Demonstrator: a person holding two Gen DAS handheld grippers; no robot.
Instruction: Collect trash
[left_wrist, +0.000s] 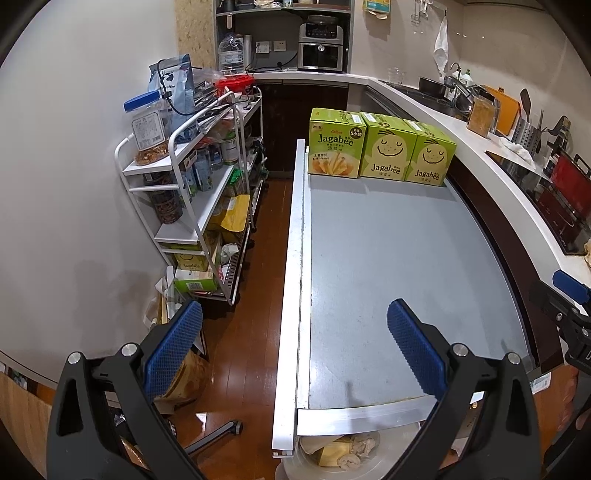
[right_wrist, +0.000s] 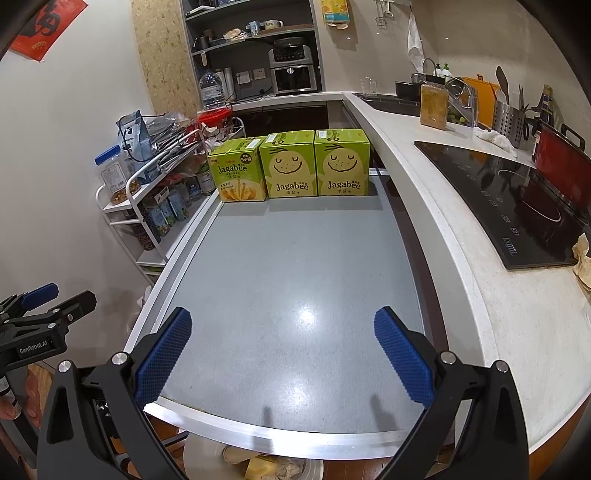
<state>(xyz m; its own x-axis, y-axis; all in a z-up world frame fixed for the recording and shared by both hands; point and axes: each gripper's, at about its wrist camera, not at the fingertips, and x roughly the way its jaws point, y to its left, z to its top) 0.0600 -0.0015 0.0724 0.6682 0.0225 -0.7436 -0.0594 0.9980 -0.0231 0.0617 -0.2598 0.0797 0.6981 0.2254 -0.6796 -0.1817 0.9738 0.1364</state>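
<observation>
Below the near edge of the grey table (left_wrist: 388, 258), a white bin (left_wrist: 295, 461) sits on the floor holding crumpled paper and yellowish scraps of trash (left_wrist: 351, 452); the right wrist view shows the same trash (right_wrist: 273, 469) just under the table's metal rim. Left gripper (left_wrist: 295, 332): released, blue pads spread wide, nothing between them; it hangs over the table's left rail and the wooden floor. Right gripper (right_wrist: 282, 339): also released, fingers apart and empty, above the near part of the tabletop. Three green Jagabee boxes (right_wrist: 295, 166) stand side by side, touching, along the far edge. White trolley shelf (left_wrist: 192, 177) beside the table, left. Black induction hob (right_wrist: 517, 199) on the counter, right.
</observation>
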